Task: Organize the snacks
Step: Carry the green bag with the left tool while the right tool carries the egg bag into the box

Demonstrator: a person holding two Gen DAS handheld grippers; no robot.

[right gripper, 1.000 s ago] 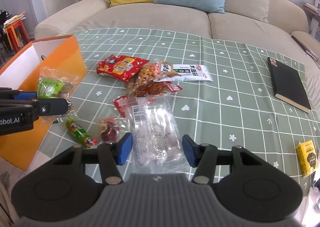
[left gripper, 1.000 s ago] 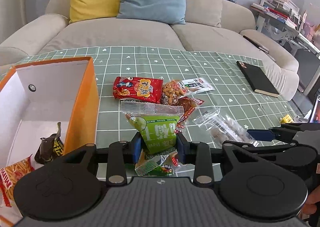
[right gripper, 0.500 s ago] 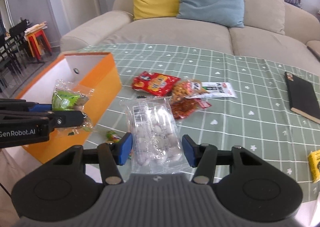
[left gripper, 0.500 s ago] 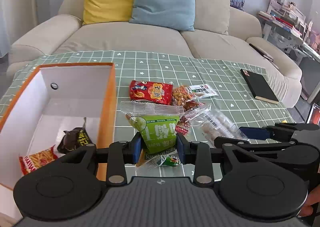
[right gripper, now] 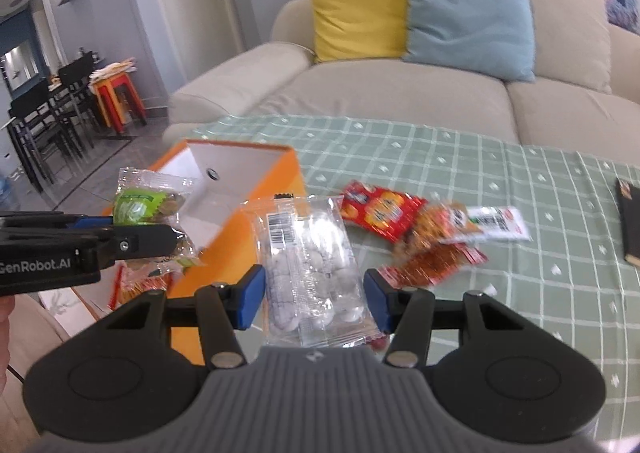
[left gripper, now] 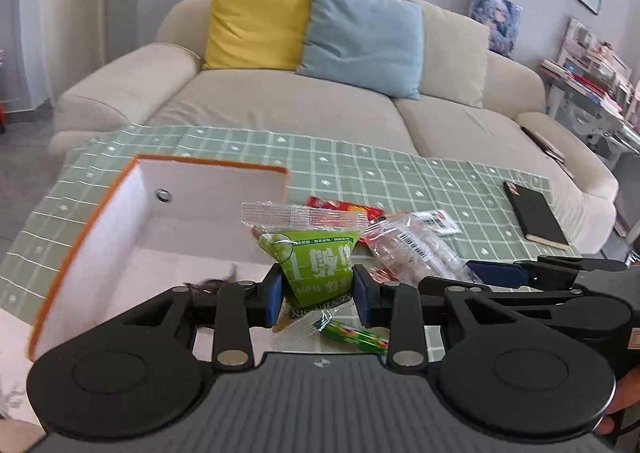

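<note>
The left gripper [left gripper: 318, 295] pinched the green snack packet [left gripper: 316, 265], held in the air just beside the right wall of the orange box [right gripper: 276, 189]. The right gripper [right gripper: 314, 303] held the clear packet of white candies [right gripper: 312, 273] between its blue pads, lifted in front of the box's right side. To the right of the box, the red snack bag [right gripper: 380, 211] and other packets lay on the green checked tablecloth [right gripper: 520, 181].
</note>
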